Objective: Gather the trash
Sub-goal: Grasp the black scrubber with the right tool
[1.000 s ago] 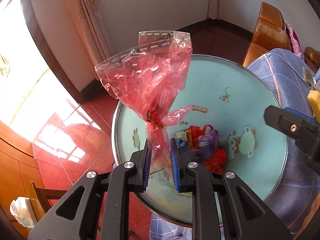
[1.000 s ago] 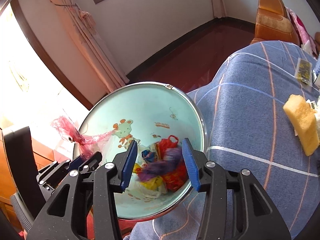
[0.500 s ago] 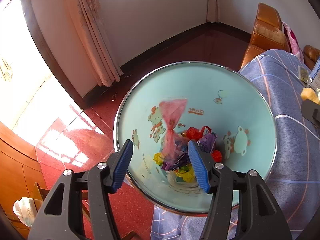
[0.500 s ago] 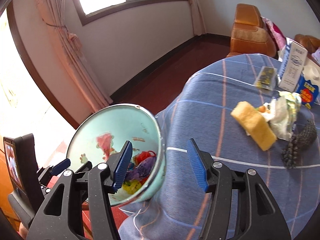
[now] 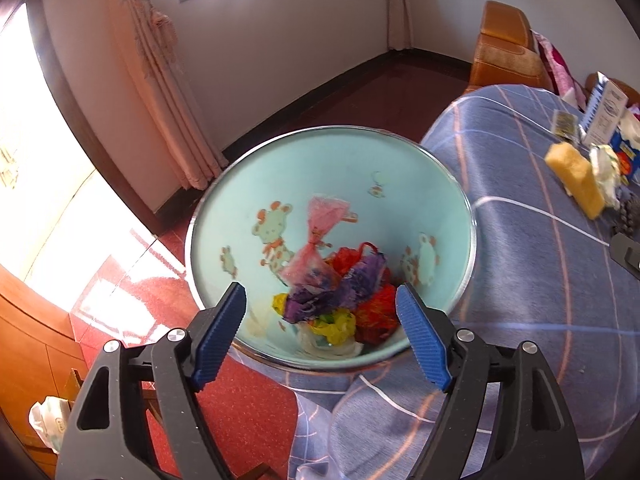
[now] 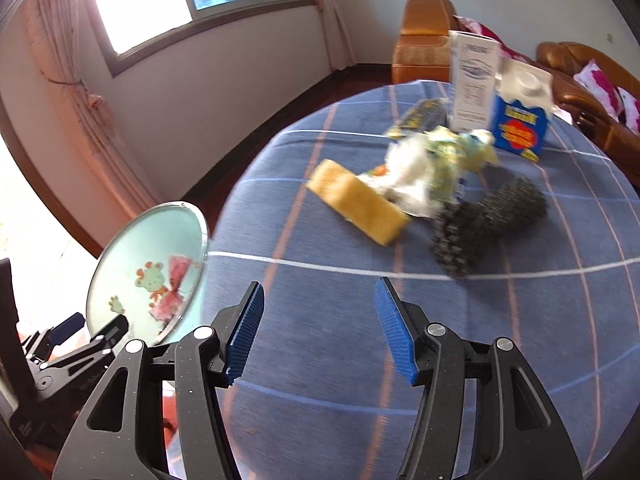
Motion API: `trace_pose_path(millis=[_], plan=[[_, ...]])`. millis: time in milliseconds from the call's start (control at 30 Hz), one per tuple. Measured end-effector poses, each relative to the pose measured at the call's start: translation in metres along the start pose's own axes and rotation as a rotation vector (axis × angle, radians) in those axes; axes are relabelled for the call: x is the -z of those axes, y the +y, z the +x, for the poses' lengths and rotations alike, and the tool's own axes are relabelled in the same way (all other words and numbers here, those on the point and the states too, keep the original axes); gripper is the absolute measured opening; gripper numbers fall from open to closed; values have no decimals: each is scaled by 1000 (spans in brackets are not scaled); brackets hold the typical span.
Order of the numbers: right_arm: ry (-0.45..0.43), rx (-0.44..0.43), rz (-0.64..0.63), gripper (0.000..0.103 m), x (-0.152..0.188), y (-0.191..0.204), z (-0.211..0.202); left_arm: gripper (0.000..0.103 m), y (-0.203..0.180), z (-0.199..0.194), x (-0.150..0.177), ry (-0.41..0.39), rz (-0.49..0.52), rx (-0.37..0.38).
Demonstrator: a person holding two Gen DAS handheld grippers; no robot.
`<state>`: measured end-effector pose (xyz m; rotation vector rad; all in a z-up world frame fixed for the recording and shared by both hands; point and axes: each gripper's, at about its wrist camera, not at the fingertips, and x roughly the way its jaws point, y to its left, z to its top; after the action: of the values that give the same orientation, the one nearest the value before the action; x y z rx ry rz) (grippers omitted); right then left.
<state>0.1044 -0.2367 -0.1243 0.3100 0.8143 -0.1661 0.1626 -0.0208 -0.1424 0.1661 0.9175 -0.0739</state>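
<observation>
A light blue bin (image 5: 448, 200) with cartoon animals stands beside the table, holding a pink plastic bag (image 5: 316, 240) on top of purple, red and yellow wrappers (image 5: 352, 300). My left gripper (image 5: 322, 330) is open and empty above the bin's near rim. My right gripper (image 6: 318, 338) is open and empty over the blue checked tablecloth (image 6: 460, 320). Ahead of it lie a yellow sponge (image 6: 360, 204), a crumpled white and yellow wrapper (image 6: 428, 168) and a dark steel scourer (image 6: 484, 220). The bin (image 6: 132, 248) shows at its left.
A white carton (image 6: 474, 80) and a blue box (image 6: 520, 130) stand at the table's far side, with a small dark packet (image 6: 420, 118) beside them. Orange sofas (image 6: 424, 36) lie behind. The red floor and pink curtain (image 5: 160, 100) are left of the bin.
My left gripper opened and let go of the pink bag, which dropped into the bin. My right gripper swung from over the bin toward the table with its trash.
</observation>
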Motion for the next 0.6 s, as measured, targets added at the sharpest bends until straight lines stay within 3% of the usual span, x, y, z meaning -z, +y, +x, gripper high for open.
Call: trace_pose_path(millis=[267,433,600], plan=[[8,89,137,57,13,-87,-11,77,-50,-9,11,-4,104,48],[1,91,213,57,-11,-123,-12,77,-76,-11,4,-5,136,71],[22,66,298,57,-44,-128,8,77,-89,-15,-8,-20,150,78]])
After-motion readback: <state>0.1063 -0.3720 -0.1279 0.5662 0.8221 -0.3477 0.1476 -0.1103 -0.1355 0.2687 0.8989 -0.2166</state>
